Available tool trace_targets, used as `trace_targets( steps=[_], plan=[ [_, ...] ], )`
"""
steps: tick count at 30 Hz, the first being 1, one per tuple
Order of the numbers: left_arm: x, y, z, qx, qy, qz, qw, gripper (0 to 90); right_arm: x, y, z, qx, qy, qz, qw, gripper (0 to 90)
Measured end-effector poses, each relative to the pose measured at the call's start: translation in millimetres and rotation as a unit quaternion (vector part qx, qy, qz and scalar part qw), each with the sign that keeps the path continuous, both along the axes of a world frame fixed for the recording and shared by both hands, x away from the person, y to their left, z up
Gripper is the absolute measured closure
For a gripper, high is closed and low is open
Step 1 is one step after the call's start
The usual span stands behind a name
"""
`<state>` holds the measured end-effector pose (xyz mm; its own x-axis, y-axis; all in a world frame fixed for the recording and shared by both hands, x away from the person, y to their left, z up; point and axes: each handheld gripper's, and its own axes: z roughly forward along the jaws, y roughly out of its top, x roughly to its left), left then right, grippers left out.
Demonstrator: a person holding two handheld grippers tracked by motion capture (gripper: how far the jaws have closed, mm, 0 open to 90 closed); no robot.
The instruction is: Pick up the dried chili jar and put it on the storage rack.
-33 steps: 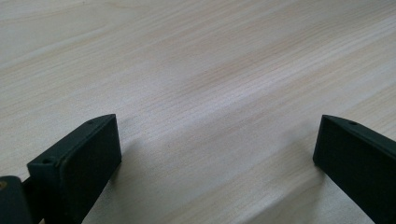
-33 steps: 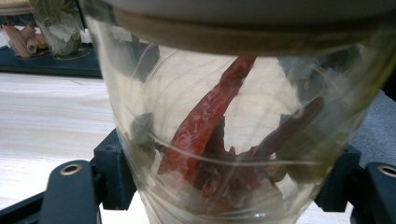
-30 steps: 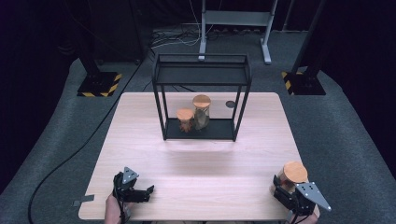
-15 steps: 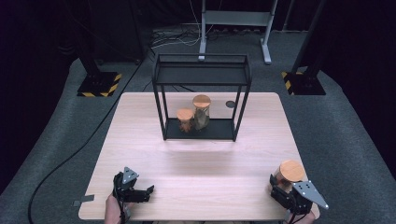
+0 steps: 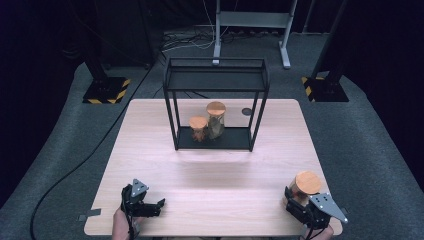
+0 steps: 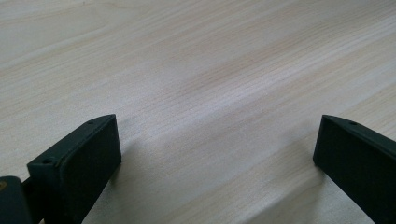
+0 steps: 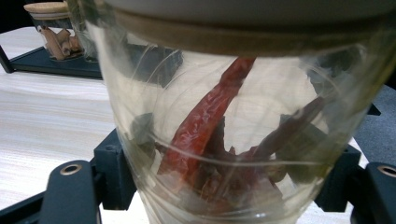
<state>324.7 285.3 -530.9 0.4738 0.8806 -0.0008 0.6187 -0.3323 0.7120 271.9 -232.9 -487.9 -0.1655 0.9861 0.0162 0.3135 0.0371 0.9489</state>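
Note:
A glass jar [image 5: 307,184] with a wooden lid stands at the table's front right corner. My right gripper [image 5: 301,201] is shut on it. In the right gripper view the jar [image 7: 219,140] holds dried red chillies and sits between the two black jaws, which press its sides. At the front left, my left gripper [image 5: 148,204] rests low over the bare wood. It is open, and nothing lies between its fingers [image 6: 79,163]. A black wire shelf [image 5: 216,80] stands at the table's middle back. Its lower level holds a short jar [image 5: 198,128] and a taller jar [image 5: 216,119].
The pale wooden table [image 5: 210,175] is bare between the grippers and the shelf. A small dark disc [image 5: 246,111] lies behind the shelf to the right. Stand bases with yellow-black stripes [image 5: 104,91] sit on the floor beyond the table.
My right gripper has shifted slightly to the left with the chilli jar in it. The left gripper has stayed where it was.

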Motion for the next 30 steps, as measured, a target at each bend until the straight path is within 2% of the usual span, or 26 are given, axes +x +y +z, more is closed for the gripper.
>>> trace_targets(
  steps=[18, 30],
  plan=[
    [0.0, -1.1, 0.1, 0.001, 0.001, 0.004, 1.0, 0.2, 2.2, 16.2, 3.1, -0.004, -0.011, 0.021, 0.9997, 24.4],
    [0.1, -1.1, 0.2, 0.001, 0.001, 0.004, 1.0, 0.1, 9.7, 30.3, 8.4, -0.007, -0.014, 0.04, 0.9991, 24.4]
  ],
)
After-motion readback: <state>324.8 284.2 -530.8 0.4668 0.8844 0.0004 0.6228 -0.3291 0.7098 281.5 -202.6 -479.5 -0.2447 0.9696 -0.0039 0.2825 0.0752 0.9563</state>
